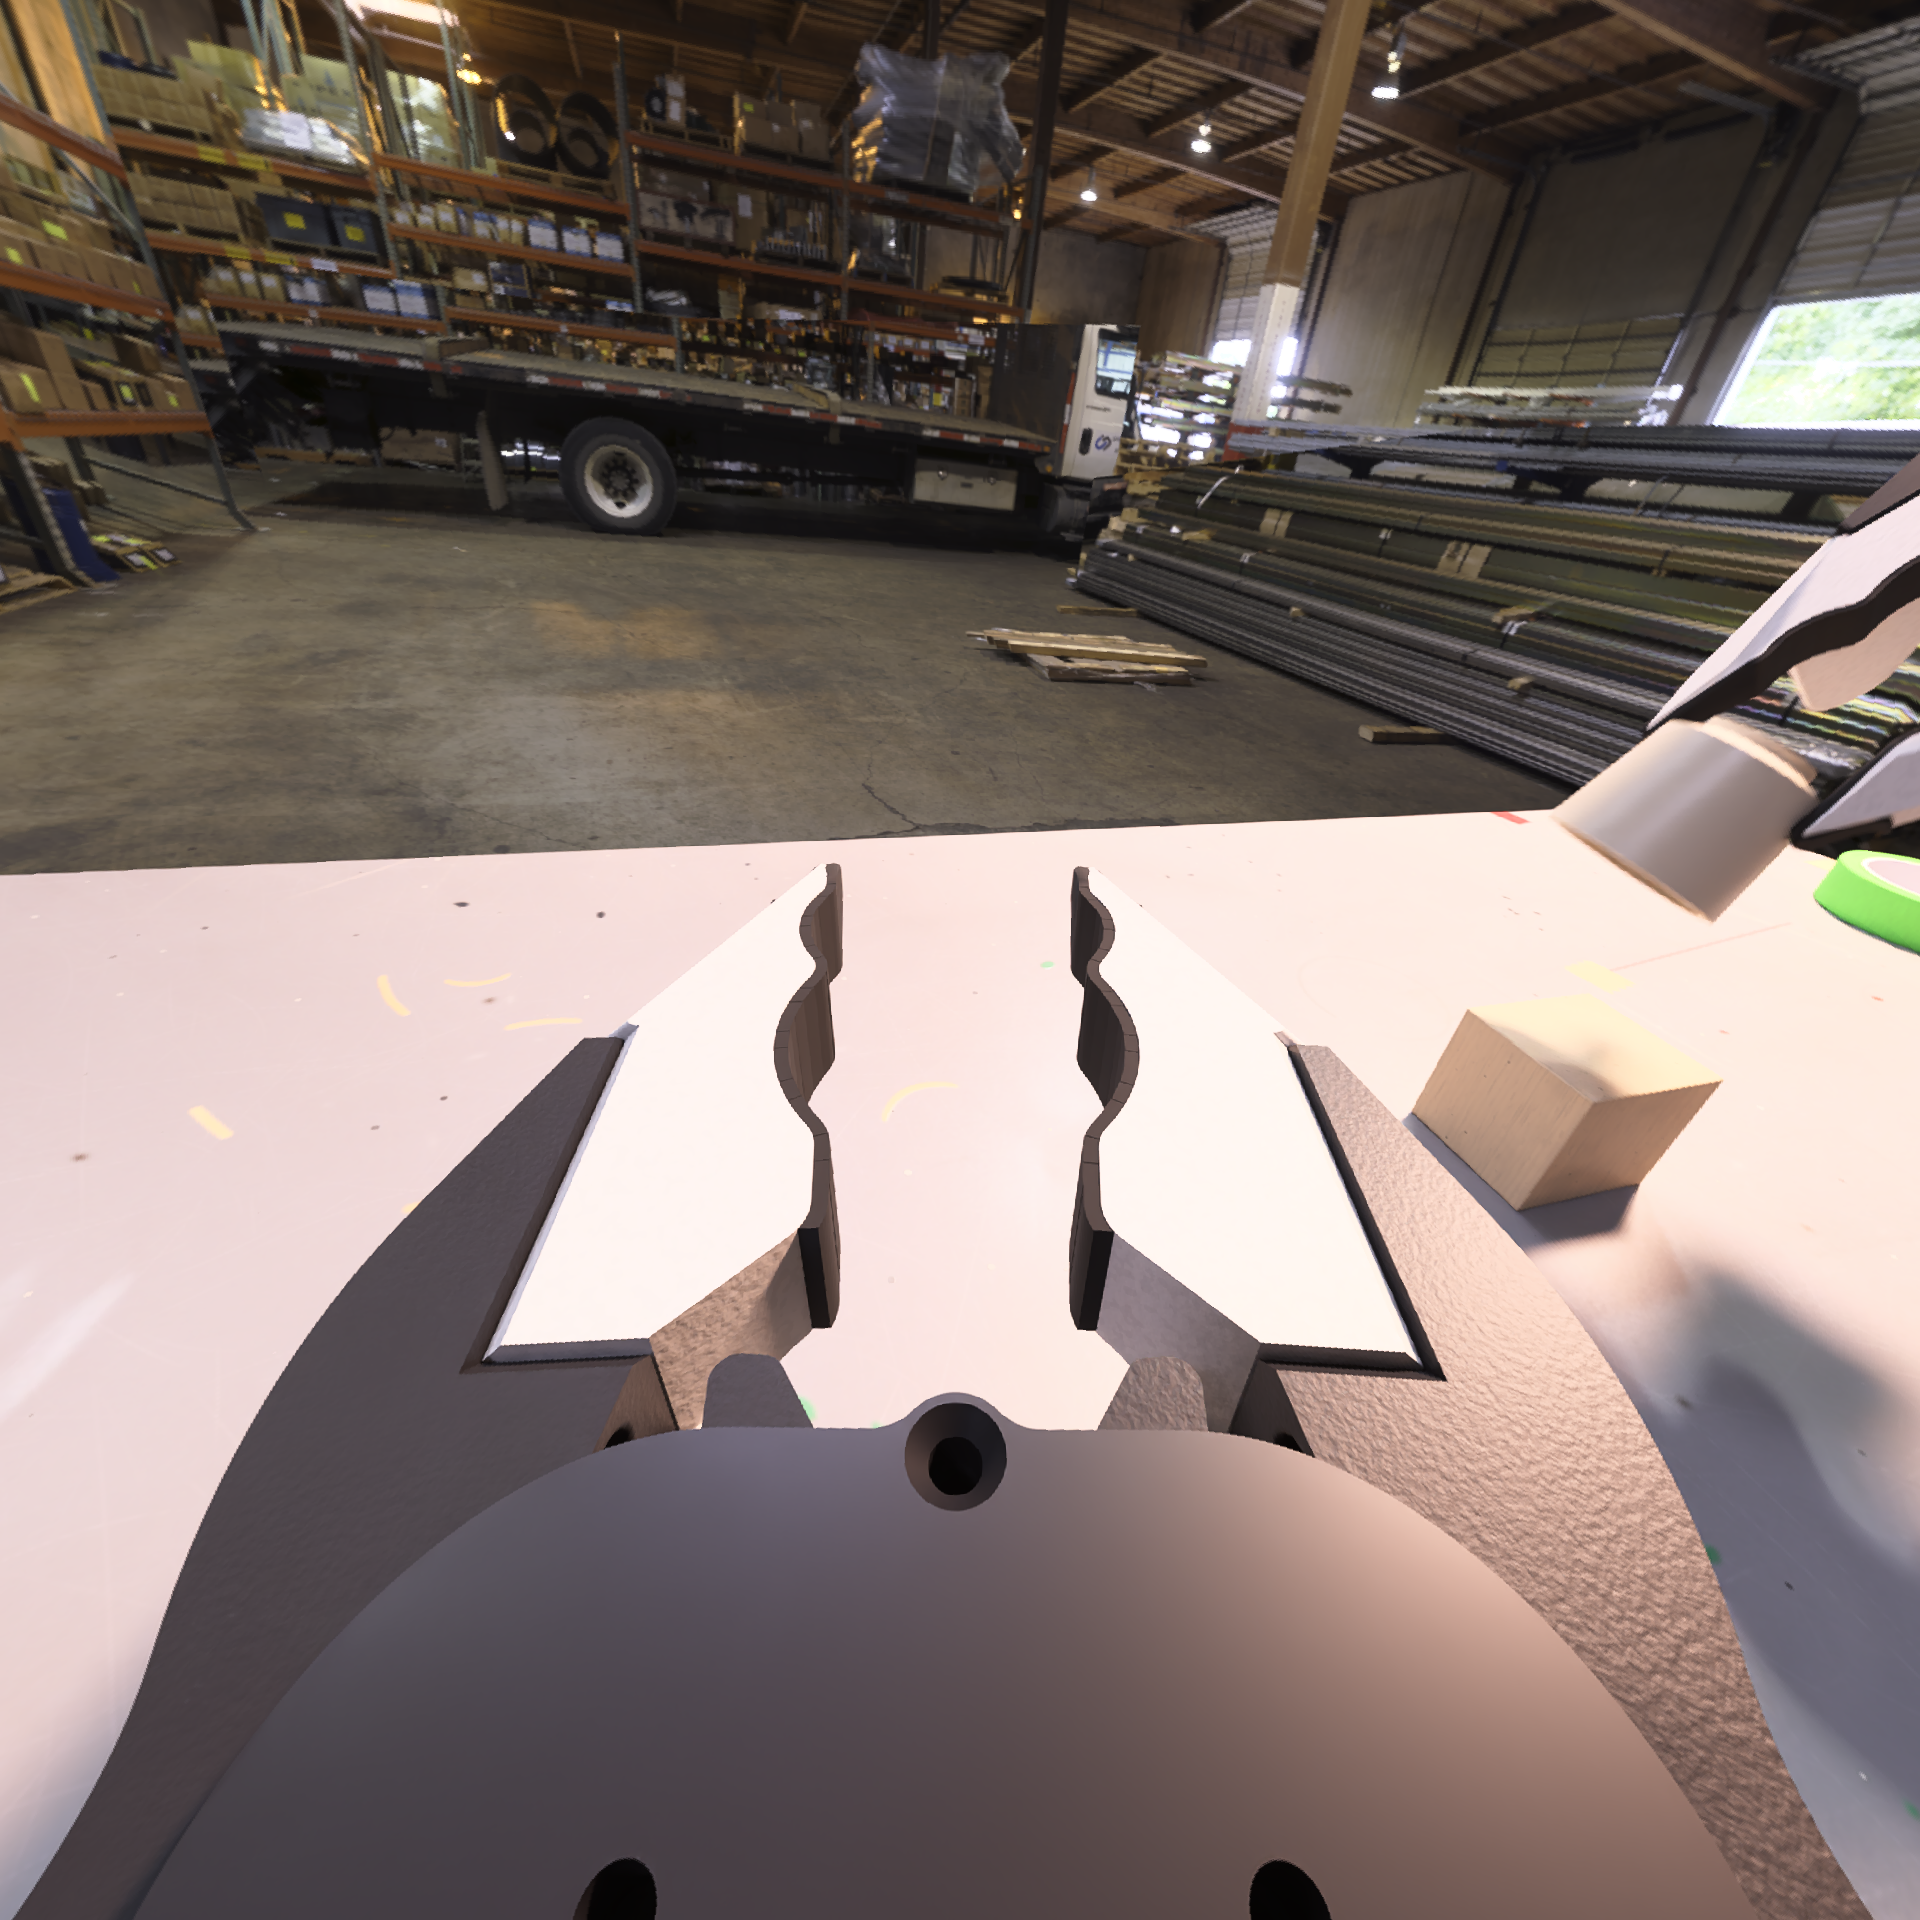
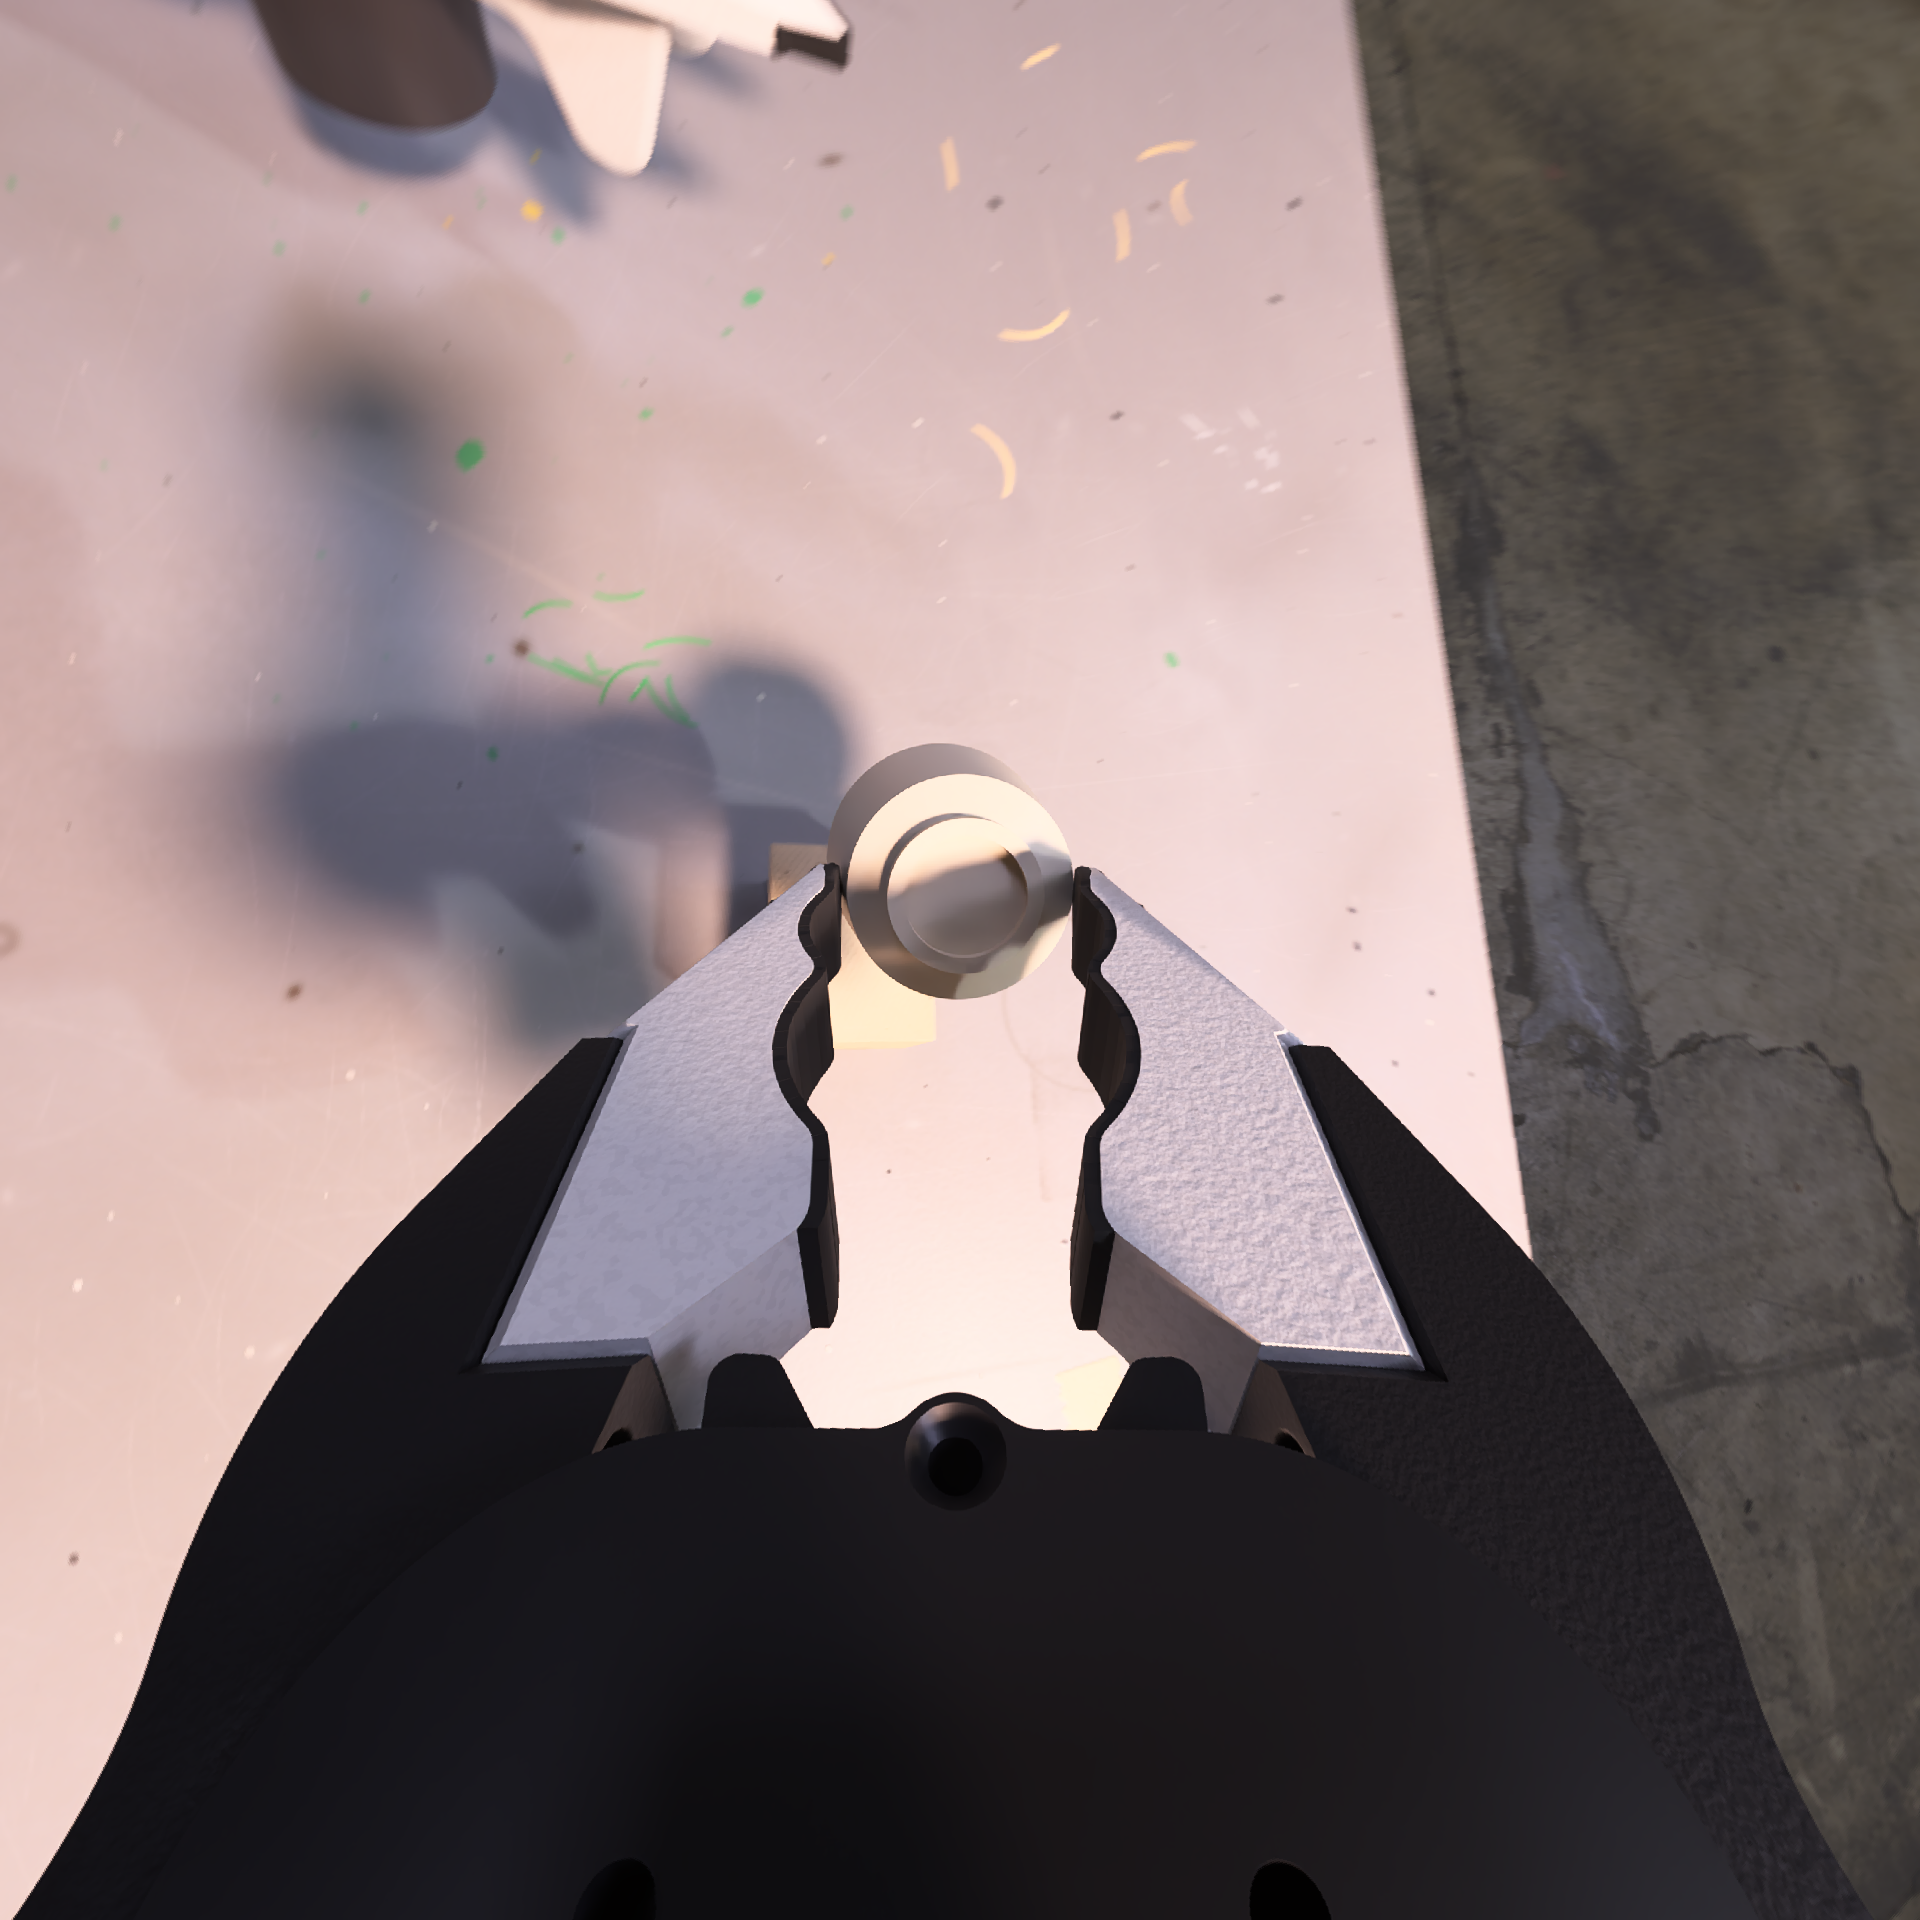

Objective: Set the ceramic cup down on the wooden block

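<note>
My right gripper (image 2: 954, 883) is shut on a pale ceramic cup (image 2: 951, 883) at its fingertips and points down at the table. The cup's end that faces this camera shows a raised ring. A light wooden block (image 2: 883, 1023) peeks out below the cup and the left finger. In the left wrist view the cup (image 1: 1673, 831) hangs tilted in the air, above and beyond the block (image 1: 1558, 1101), held by the right gripper (image 1: 1735, 774). My left gripper (image 1: 956, 883) is open and empty, low over the table, left of the block.
A green tape roll (image 1: 1875, 894) lies on the white table (image 1: 312, 1039) at the far right, beyond the block. The table's edge (image 2: 1434, 727) runs down the right of the right wrist view, with concrete floor beyond. The left gripper (image 2: 623, 62) shows at top left.
</note>
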`<state>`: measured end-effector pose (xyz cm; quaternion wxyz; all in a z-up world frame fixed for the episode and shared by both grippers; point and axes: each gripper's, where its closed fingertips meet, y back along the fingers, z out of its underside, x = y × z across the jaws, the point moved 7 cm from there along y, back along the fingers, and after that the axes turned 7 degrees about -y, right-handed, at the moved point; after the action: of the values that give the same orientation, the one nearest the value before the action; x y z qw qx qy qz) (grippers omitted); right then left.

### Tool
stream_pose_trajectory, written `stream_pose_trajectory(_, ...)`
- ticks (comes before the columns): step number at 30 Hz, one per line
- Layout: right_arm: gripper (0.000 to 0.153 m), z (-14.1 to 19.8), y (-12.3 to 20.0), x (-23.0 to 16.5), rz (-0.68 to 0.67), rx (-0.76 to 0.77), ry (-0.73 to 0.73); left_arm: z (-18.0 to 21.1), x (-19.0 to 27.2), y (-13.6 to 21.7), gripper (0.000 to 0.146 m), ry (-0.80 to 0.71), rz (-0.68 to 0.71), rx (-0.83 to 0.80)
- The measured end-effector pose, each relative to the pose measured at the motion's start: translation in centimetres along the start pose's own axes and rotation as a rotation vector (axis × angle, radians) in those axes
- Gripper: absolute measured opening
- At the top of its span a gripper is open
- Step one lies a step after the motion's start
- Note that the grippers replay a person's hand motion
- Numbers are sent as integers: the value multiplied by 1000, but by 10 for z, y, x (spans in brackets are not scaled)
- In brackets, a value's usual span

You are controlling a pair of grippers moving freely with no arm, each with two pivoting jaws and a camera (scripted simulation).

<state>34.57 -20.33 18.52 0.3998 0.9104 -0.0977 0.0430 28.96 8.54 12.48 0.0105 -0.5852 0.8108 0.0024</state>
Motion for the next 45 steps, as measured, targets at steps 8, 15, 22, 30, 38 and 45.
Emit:
stream_pose_trajectory(8, 45, 14, -28, -10, -79, -168, 44, 1, 1, 1, 44, 3, 31, -3)
stream_pose_trajectory(15, 45, 19, -32, -6, -86, -207, 22, 2, 0, -1, 44, 26, 44, -14)
stream_pose_trajectory(22, 44, 18, -37, -7, -93, -228, 44, 2, 2, -3, 45, 19, 53, -24)
stream_pose_trajectory(30, 44, 15, -38, -11, -82, -243, 55, 3, 1, -3, 45, 25, 56, -28)
stream_pose_trajectory(38, 44, 14, -37, -12, -63, -243, 56, 3, 1, -2, 45, 27, 57, -31)
stream_pose_trajectory(45, 44, 13, -37, -13, -59, -249, 53, 4, 2, -3, 46, 27, 61, -39)
